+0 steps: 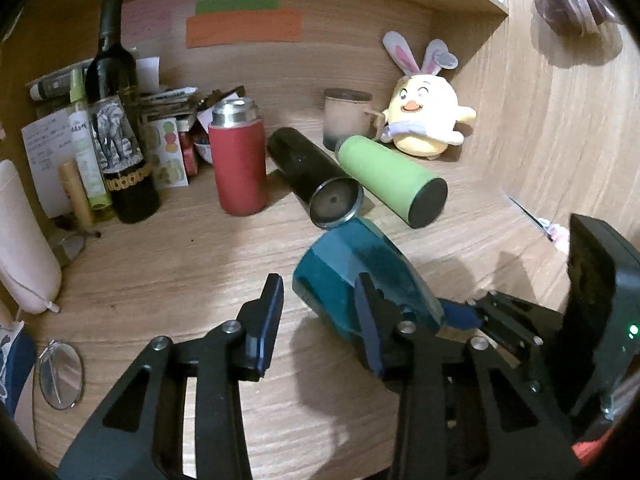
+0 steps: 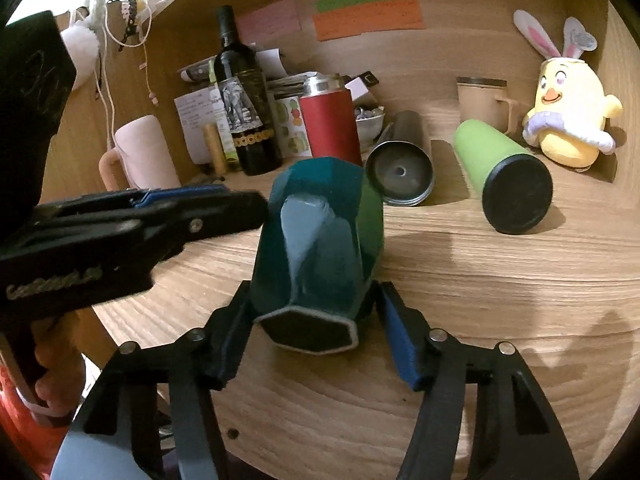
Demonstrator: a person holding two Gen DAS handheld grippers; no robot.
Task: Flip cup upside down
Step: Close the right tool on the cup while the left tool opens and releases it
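Glossy faceted teal cup (image 2: pixel 320 248), perhaps glazed ceramic, on a matt wood-grain worktop (image 2: pixel 480 300); plush chick (image 2: pixel 568 120).

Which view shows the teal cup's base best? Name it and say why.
The right wrist view: the teal cup lies tilted with its hexagonal base facing the lens, between the fingers of the right hand-held gripper. The left wrist view shows only its faceted side, partly hidden by a finger of the left hand-held gripper, base unseen.
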